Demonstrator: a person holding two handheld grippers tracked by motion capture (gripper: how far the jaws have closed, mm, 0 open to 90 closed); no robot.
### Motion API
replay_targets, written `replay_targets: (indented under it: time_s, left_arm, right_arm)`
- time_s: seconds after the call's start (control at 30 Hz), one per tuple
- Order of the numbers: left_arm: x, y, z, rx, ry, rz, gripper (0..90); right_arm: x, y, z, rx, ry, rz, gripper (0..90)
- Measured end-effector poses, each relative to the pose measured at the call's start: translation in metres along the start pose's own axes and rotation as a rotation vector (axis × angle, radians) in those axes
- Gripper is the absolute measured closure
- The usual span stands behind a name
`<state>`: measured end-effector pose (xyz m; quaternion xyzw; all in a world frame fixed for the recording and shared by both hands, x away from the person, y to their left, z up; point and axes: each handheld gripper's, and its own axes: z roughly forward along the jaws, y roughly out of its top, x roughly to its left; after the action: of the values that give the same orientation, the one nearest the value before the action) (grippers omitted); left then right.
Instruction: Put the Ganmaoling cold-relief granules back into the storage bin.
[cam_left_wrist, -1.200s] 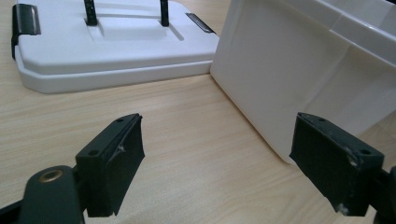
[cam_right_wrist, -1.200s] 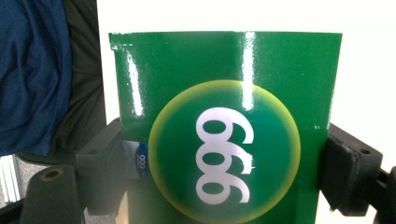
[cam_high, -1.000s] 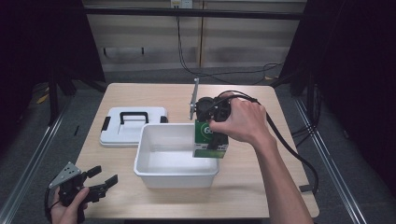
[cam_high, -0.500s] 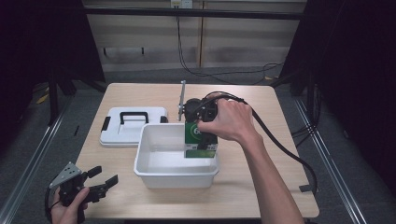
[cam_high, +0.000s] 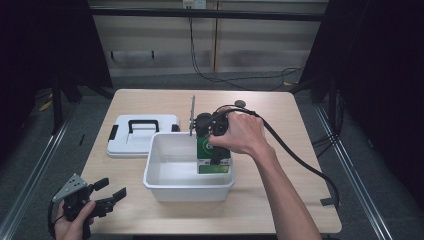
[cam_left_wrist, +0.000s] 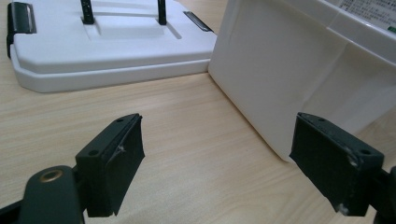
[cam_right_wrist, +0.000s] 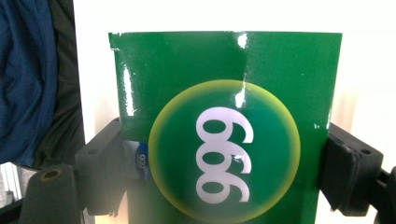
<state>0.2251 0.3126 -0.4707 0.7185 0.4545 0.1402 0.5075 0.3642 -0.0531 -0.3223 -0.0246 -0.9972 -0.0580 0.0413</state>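
Right now the right gripper (cam_high: 216, 150), clamped on the green box (cam_high: 214, 156), holds it inside the white bin (cam_high: 170, 181) at its right end; next it likely needs lowering and release. Left gripper (cam_high: 111, 194) rests by the table's (cam_high: 300, 130) corner, jaws apart

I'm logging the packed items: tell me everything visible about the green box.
The green box is glossy, like coated card, with a yellow-ringed round emblem bearing white digits that read 999 or 666. It stands upright inside the white bin, near its right wall, clamped on both sides by the right claw.
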Motion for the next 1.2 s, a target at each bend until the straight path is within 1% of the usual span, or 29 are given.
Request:
replay_targets:
  time_s: [0.03, 0.13, 0.17, 0.23, 0.27, 0.33, 0.37, 0.43, 0.53, 0.63, 0.67, 0.7, 0.73, 0.77, 0.8, 0.83, 0.87, 1.03, 1.07, 1.1, 1.2]
  left_arm:
    - [0.000, 0.000, 0.000, 0.000, 0.000, 0.000, 16.8]
    - [-0.001, 0.000, 0.000, -0.004, 0.001, -0.005, 16.8]
    - [0.000, 0.000, 0.000, 0.000, 0.001, 0.001, 16.8]
    - [0.000, 0.000, 0.000, 0.000, 0.002, -0.003, 16.7]
    - [0.000, 0.000, 0.000, 0.000, 0.002, -0.003, 16.8]
    - [-0.001, 0.000, 0.000, -0.005, 0.001, -0.009, 16.7]
    - [0.000, 0.000, 0.000, 0.000, 0.002, 0.000, 16.8]
    - [0.000, 0.000, 0.000, 0.000, 0.002, 0.000, 16.8]
    - [0.000, 0.000, 0.000, -0.001, 0.002, -0.001, 16.8]
    - [-0.001, 0.000, 0.000, -0.005, 0.002, -0.006, 16.8]
    - [0.000, 0.000, 0.000, -0.004, 0.002, -0.003, 16.7]
    - [-0.001, 0.000, 0.000, -0.005, 0.002, -0.008, 16.8]
    - [0.000, 0.000, 0.000, -0.002, 0.002, -0.003, 16.8]
    - [0.000, 0.000, 0.000, 0.000, 0.001, 0.001, 16.8]
    - [0.000, 0.000, 0.000, 0.000, 0.001, 0.001, 16.7]
    - [0.000, 0.000, 0.000, 0.000, 0.000, 0.001, 16.7]
    - [-0.001, 0.000, 0.000, -0.005, 0.001, -0.004, 16.8]
    - [0.000, 0.000, 0.000, -0.005, 0.002, -0.004, 16.8]
    - [-0.001, 0.000, 0.000, -0.005, 0.001, -0.004, 16.8]
    - [-0.001, 0.000, 0.000, -0.004, 0.001, -0.004, 16.8]
    - [0.000, 0.000, 0.000, -0.004, 0.002, -0.002, 16.8]
  right_arm:
    - [0.000, -0.001, 0.002, 0.006, 0.004, 0.002, 16.1]
    - [-0.002, -0.003, 0.006, 0.001, 0.012, 0.002, 16.1]
    - [-0.002, -0.003, 0.008, -0.002, 0.013, 0.006, 16.1]
    - [-0.005, -0.005, 0.016, -0.012, 0.022, 0.003, 16.1]
    - [-0.005, -0.005, 0.016, -0.012, 0.022, 0.003, 16.1]
    - [-0.006, -0.006, 0.021, -0.008, 0.030, 0.010, 16.1]
    - [-0.008, -0.007, 0.025, 0.004, 0.030, 0.015, 16.0]
    - [-0.009, -0.008, 0.027, -0.002, 0.025, 0.014, 16.0]
    - [-0.009, -0.009, 0.032, -0.011, 0.031, 0.011, 16.0]
    - [-0.009, -0.009, 0.035, 0.003, 0.025, 0.009, 15.9]
    - [-0.009, -0.009, 0.037, -0.007, 0.019, 0.007, 15.8]
    - [-0.010, -0.008, 0.040, 0.001, 0.019, -0.001, 15.8]
    - [-0.010, -0.008, 0.042, -0.001, 0.015, 0.002, 15.8]
    - [-0.011, -0.008, 0.043, 0.015, 0.015, 0.002, 15.7]
    - [-0.011, -0.008, 0.043, 0.015, 0.015, 0.002, 15.7]
    - [-0.012, -0.008, 0.046, -0.005, 0.019, 0.006, 15.7]
    - [-0.013, -0.008, 0.049, 0.010, 0.024, 0.014, 15.7]
    - [-0.013, -0.007, 0.055, 0.011, 0.025, 0.013, 15.7]
    - [-0.012, -0.007, 0.056, 0.022, 0.018, 0.013, 15.7]
    - [-0.013, -0.005, 0.059, 0.031, 0.021, 0.008, 15.6]
    - [-0.013, -0.005, 0.062, 0.028, 0.021, 0.010, 15.6]
